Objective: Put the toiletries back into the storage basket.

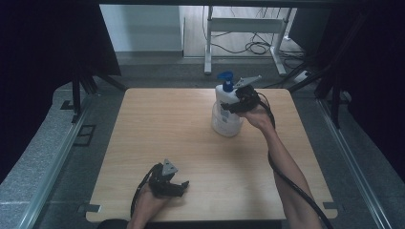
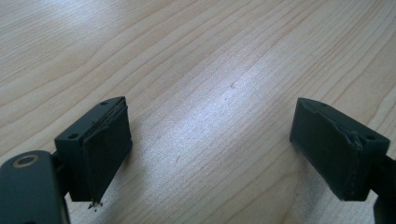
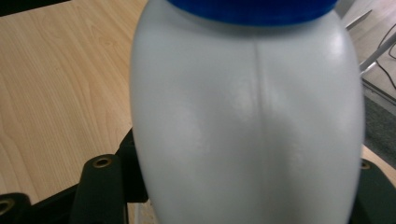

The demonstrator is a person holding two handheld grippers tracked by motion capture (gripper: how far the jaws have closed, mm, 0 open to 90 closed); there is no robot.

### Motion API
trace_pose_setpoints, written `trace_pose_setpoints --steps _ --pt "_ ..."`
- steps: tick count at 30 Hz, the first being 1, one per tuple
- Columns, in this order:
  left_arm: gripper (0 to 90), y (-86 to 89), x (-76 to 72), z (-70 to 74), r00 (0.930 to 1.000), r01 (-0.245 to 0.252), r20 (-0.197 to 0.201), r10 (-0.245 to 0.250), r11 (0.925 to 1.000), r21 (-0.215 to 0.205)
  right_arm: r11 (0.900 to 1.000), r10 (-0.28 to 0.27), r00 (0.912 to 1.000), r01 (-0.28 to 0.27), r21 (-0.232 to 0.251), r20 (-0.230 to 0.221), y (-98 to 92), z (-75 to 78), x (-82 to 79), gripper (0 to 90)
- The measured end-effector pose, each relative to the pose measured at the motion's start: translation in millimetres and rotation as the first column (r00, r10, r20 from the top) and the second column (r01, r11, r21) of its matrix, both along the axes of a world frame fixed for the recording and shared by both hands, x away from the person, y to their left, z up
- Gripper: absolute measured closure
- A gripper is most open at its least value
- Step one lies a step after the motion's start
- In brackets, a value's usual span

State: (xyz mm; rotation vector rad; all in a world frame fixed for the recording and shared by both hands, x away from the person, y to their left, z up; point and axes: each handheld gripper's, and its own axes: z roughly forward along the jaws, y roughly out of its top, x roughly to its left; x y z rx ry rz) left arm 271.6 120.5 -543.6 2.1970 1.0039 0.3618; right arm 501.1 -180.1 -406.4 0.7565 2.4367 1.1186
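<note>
A white pump bottle [image 1: 224, 117] with a blue pump head [image 1: 226, 80] stands upright at the far right of the wooden table [image 1: 167, 124]. My right gripper [image 1: 230, 106] is at the bottle's shoulder, its jaws closed against either side of the body. In the right gripper view the white bottle [image 3: 247, 130] sits tight between the jaw bases, with its blue collar at the top. My left gripper [image 1: 180, 187] rests low near the table's front edge. It is open, and there is bare wood between its pads [image 2: 105, 149].
The table's front edge runs just behind my left hand. The bottle stands a short way from the far and right edges. Beyond the table are a white desk frame [image 1: 243, 28] and floor cables [image 1: 258, 47]. Metal rails [image 1: 57, 162] flank both sides.
</note>
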Motion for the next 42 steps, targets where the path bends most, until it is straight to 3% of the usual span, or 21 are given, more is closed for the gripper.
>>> trace_pose_setpoints --steps 13,16,20,35,42 --pt "12.0 0.3 0.4 -0.1 1.0 0.006 0.001 -0.006 1.0 -0.001 1.0 0.006 0.9996 -0.005 0.028 -0.028 -1.0 -11.9 4.0 37.4" --pt "12.1 0.3 0.4 -0.1 1.0 0.006 0.001 -0.006 1.0 -0.001 0.999 -0.02 0.9986 0.021 0.029 -0.049 -3.2 -11.8 6.1 36.5" --pt "12.1 0.3 0.4 -0.1 1.0 0.007 0.001 -0.007 1.0 -0.001 0.999 -0.026 0.9989 0.027 0.033 -0.039 -5.6 -13.4 5.4 35.0" --pt "12.1 0.3 0.5 -0.1 1.0 0.007 0.001 -0.007 1.0 0.0 0.997 -0.027 0.9992 0.029 0.076 -0.029 -5.5 -12.6 -0.8 13.9" --pt "12.0 0.3 0.4 0.0 1.0 0.007 0.0 -0.007 1.0 0.001 0.997 -0.034 0.9994 0.034 0.064 -0.002 -1.8 -5.6 -6.5 6.9"
